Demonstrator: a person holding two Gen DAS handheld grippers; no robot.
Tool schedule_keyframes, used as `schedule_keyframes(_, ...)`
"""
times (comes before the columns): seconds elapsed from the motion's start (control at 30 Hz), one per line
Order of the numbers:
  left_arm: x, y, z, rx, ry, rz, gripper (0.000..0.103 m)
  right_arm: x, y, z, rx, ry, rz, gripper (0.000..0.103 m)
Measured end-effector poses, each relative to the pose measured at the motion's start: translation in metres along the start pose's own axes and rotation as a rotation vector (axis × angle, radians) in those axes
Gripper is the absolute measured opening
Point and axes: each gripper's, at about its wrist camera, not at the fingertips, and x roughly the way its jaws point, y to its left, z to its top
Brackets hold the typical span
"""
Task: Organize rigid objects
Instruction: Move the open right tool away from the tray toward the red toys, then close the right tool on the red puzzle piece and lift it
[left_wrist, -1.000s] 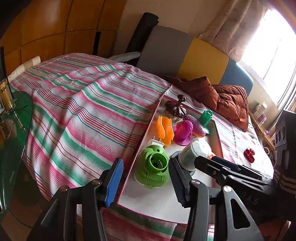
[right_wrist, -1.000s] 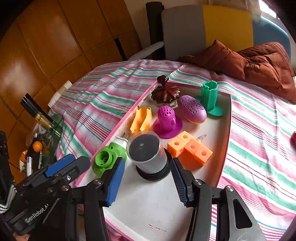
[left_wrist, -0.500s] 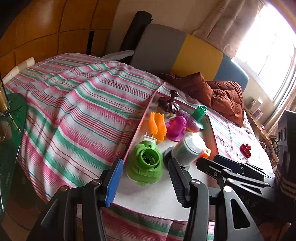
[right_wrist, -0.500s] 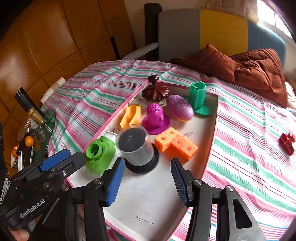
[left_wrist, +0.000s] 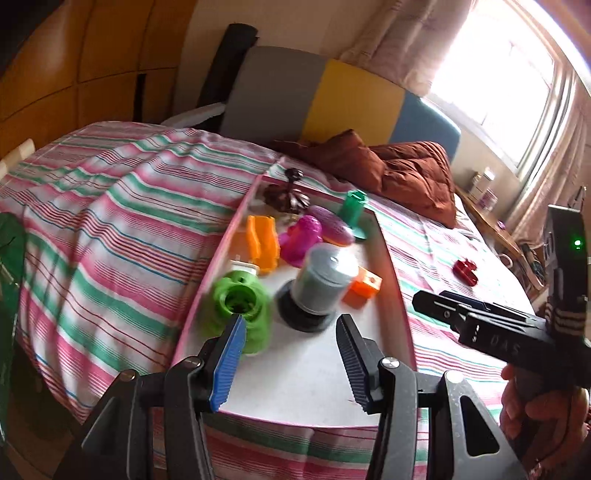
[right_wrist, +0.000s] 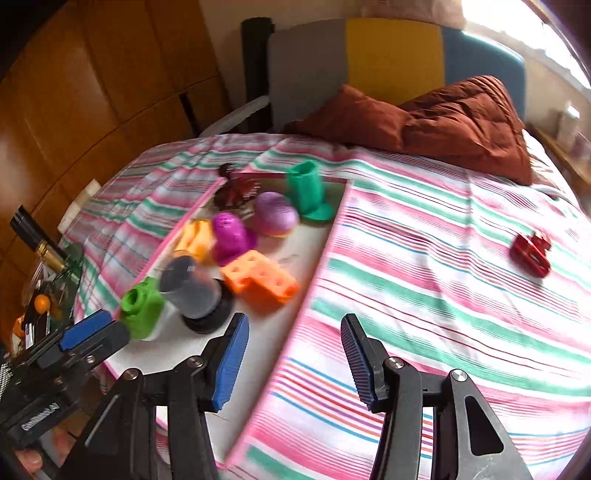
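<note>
Both sets of jaws stand wide apart and hold nothing. The left gripper (left_wrist: 288, 354) hangs low over the near end of the white tray (left_wrist: 306, 376), its blue pad just in front of the green ring-shaped piece (left_wrist: 240, 306). Going rightward across the tray: the grey canister on a black base (left_wrist: 321, 284), the orange block with holes (right_wrist: 258, 277), and behind them an orange clip-like piece (left_wrist: 262, 243), a magenta perforated piece (right_wrist: 229, 236), a purple oval (right_wrist: 277, 214), a dark brown ornament (left_wrist: 284, 192) and a green upright tube (right_wrist: 306, 188). The frames are motion-blurred, so finer detail of these shapes is uncertain.

The right gripper (right_wrist: 291, 362) is angled past the tray's right rim, pointing over the striped bedspread (right_wrist: 443, 295); further right, well apart from the tray, lies a small red piece (right_wrist: 530, 249), alone on the cloth.

By my reading the sorting is nearly done: most pieces sit gathered in the tray, and the red one looks like the last stray to collect. Both tools are level and forward-pointing, the right turned toward that stray.
</note>
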Motion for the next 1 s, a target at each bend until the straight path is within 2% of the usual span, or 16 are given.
schedule_keyframes(0.2,0.004,-0.024,-0.003,0.039,0.037,-0.057,0.051,0.006,-0.047,-0.014,0.047,0.04,-0.079,0.053)
schedule_keyframes(0.33,0.007,-0.047,0.001,0.077,0.053,-0.095,0.051,0.01,-0.094,-0.026,0.127,0.075,-0.131,0.053)
schedule_keyframes(0.5,0.017,-0.08,0.006,0.135,0.092,-0.128,0.051,0.009,-0.157,-0.029,0.225,0.08,-0.205,0.053)
schedule_keyframes(0.73,0.024,-0.115,0.002,0.22,0.129,-0.154,0.051,0.001,-0.233,0.009,0.319,0.001,-0.273,0.055)
schedule_keyframes(0.87,0.026,-0.121,-0.001,0.224,0.158,-0.163,0.051,0.012,-0.26,0.037,0.333,-0.003,-0.284,0.057)
schedule_keyframes(1.0,0.029,-0.125,-0.001,0.247,0.176,-0.153,0.051,0.035,-0.28,0.054,0.344,0.036,-0.287,0.057)
